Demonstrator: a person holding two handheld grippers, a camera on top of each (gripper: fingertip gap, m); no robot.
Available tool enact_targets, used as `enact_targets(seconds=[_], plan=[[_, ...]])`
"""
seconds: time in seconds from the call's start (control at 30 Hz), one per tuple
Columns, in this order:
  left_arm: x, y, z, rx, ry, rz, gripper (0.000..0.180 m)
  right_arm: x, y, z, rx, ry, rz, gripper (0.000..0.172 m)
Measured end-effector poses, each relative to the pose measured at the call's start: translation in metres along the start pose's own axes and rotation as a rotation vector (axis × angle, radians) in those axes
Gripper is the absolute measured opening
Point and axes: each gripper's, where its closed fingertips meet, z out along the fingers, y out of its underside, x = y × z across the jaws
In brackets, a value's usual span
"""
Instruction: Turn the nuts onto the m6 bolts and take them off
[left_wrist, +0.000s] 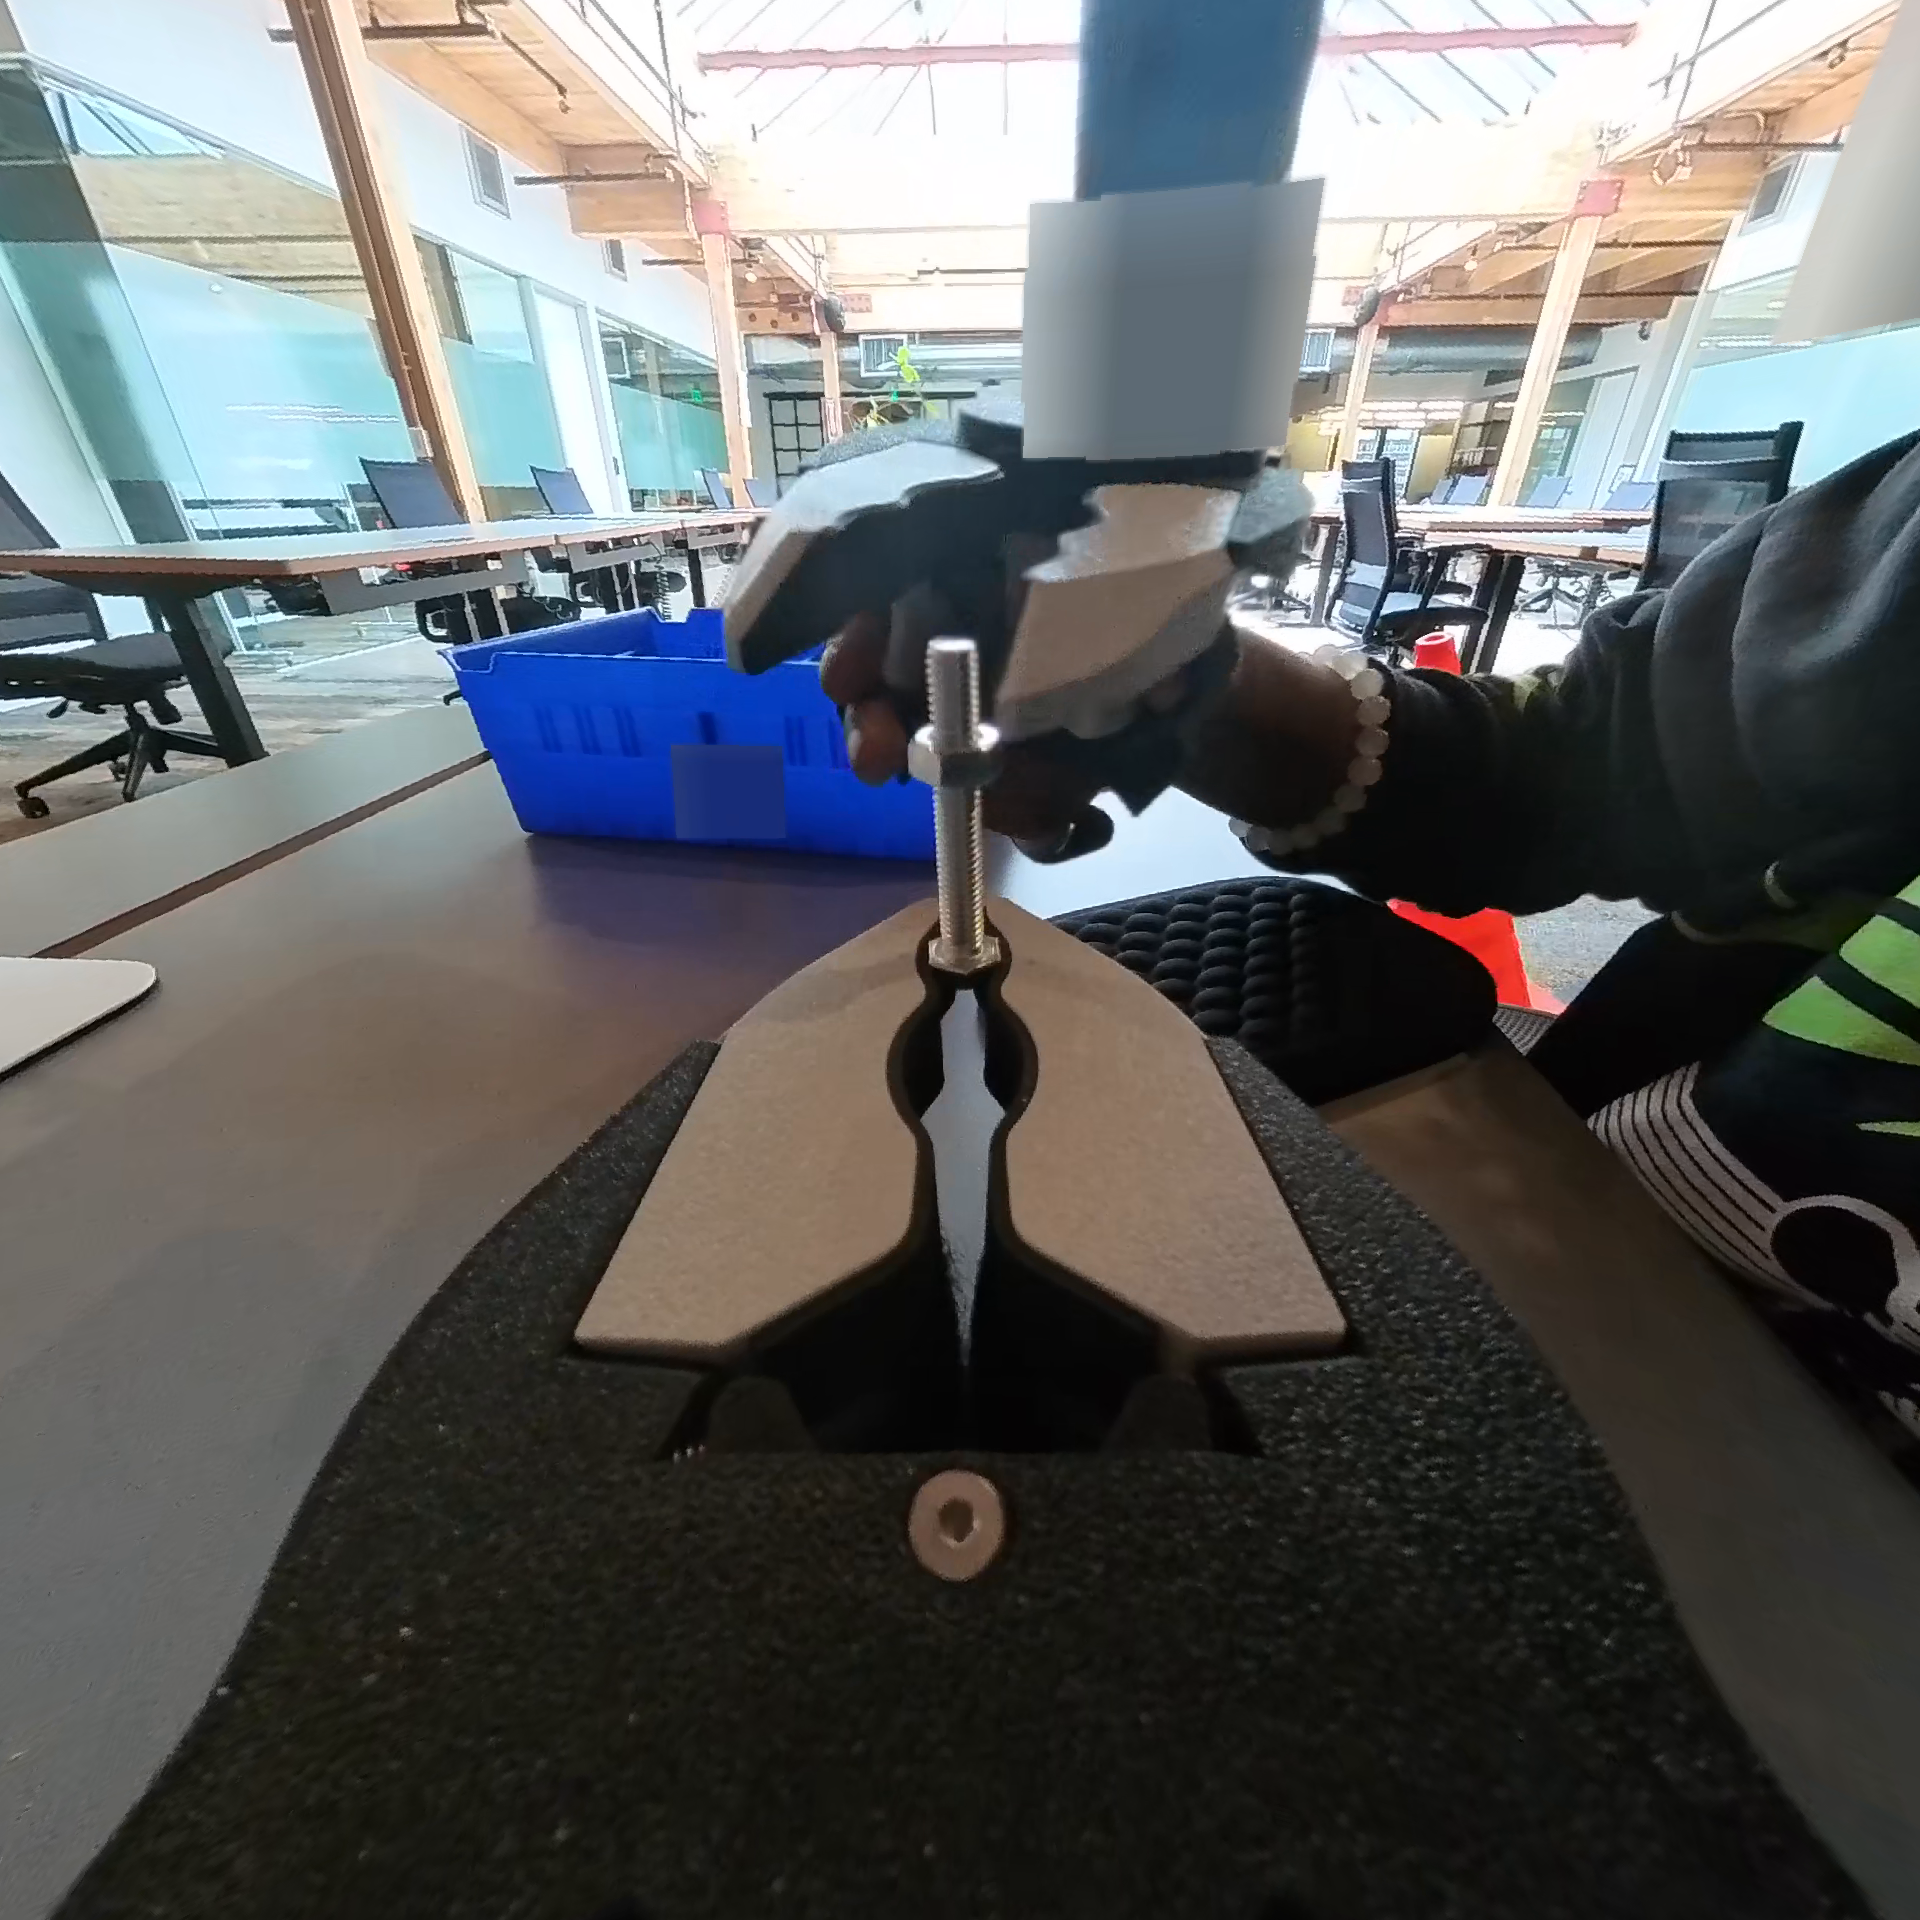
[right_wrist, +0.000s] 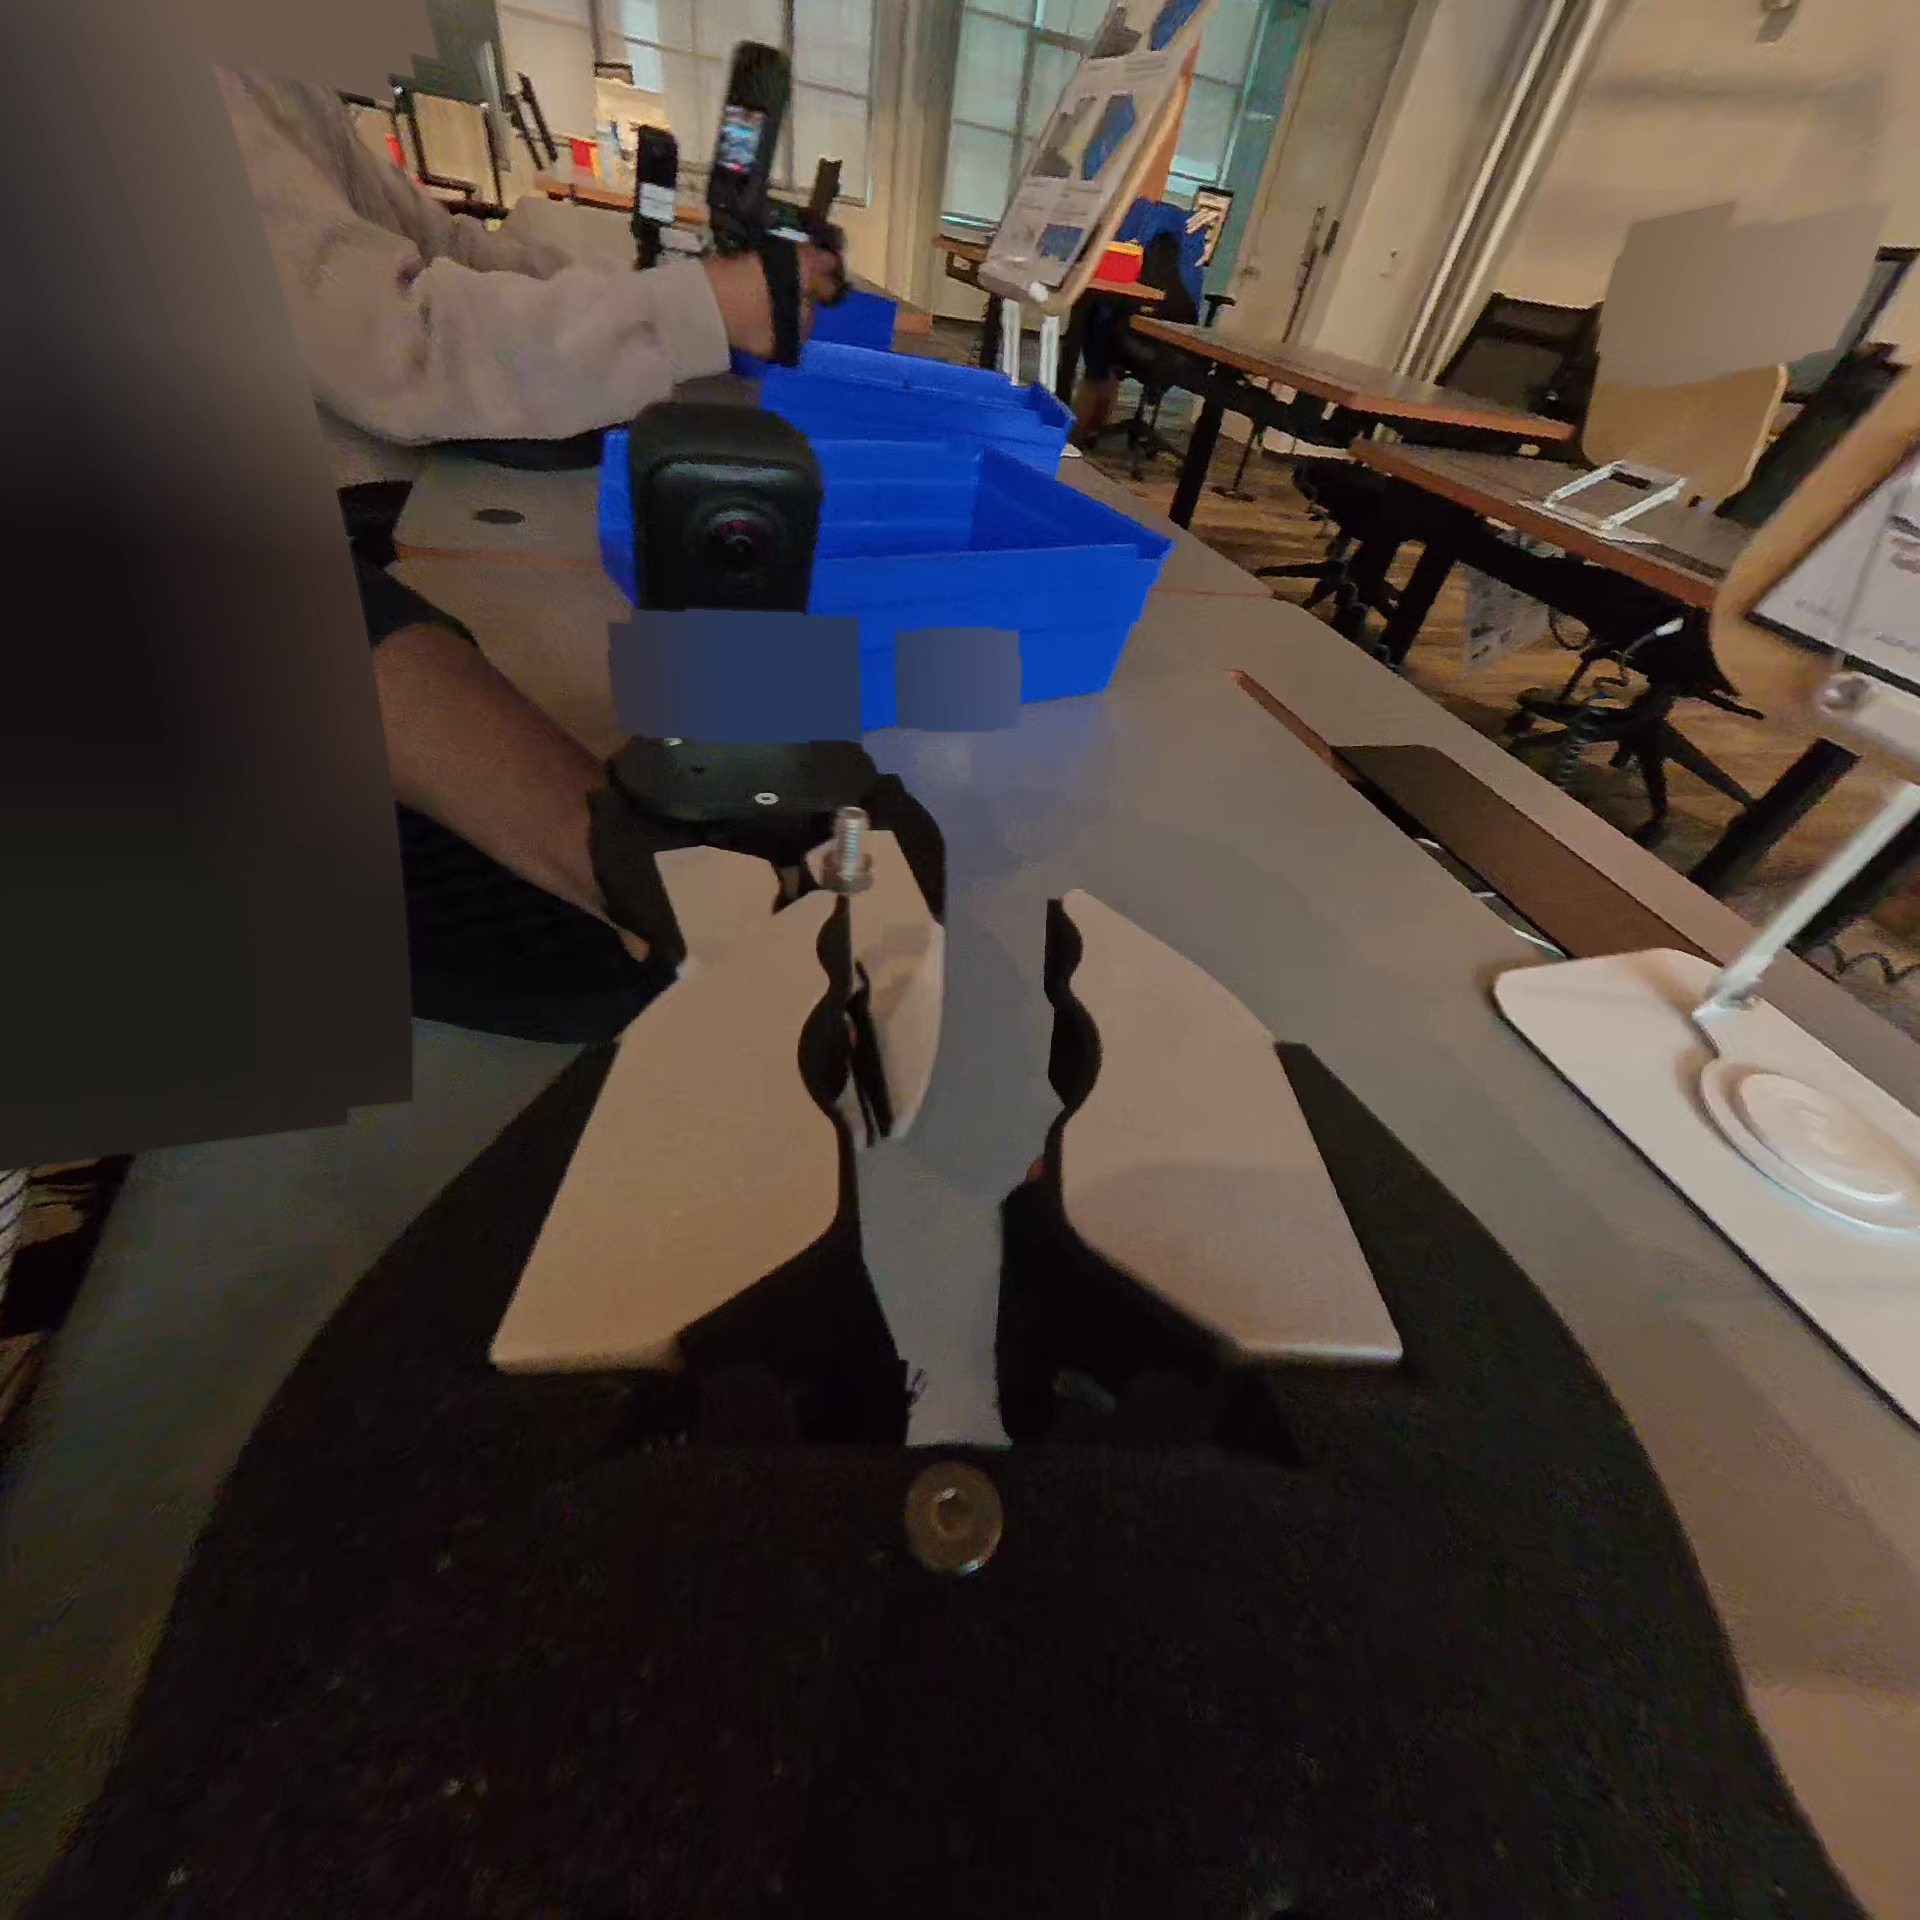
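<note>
My left gripper (left_wrist: 964, 940) is shut on the hex head of a silver bolt (left_wrist: 958, 831) and holds it upright above the dark table (left_wrist: 312, 1039). A silver nut (left_wrist: 954, 750) sits on the thread, a little below the bolt's top end. My right gripper (left_wrist: 883, 686) hangs over the bolt's top from behind with its jaws open, and one fingertip (left_wrist: 1023, 696) is right beside the nut. In the right wrist view my right gripper (right_wrist: 945, 914) is open, and the bolt with the nut (right_wrist: 844, 875) stands by its left finger (right_wrist: 717, 1039), not clamped. The left gripper (right_wrist: 748, 790) shows behind it.
A blue bin (left_wrist: 623, 717) stands on the table behind the bolt; it shows in the right wrist view (right_wrist: 987, 561) too. A white stand base (right_wrist: 1714, 1091) lies at the right. A hand (left_wrist: 1226, 727) holds the right gripper. An orange cone (left_wrist: 1455, 935) stands beyond the table. Another person's arm (right_wrist: 499, 322) works farther back. The left gripper's tips are roughly 5 cm from the right gripper's.
</note>
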Motion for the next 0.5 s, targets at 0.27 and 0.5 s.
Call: enact_targets(seconds=[0.27, 0.5], plan=[[0.0, 0.001, 0.0, -0.004, -0.001, 0.004, 0.002, 0.0, 0.001, 0.007, -0.013, 0.007, -0.017, 0.039], [0.001, 0.001, 0.001, -0.006, 0.0, 0.007, 0.002, -0.003, 0.0, 0.003, -0.006, -0.007, -0.023, 0.039]])
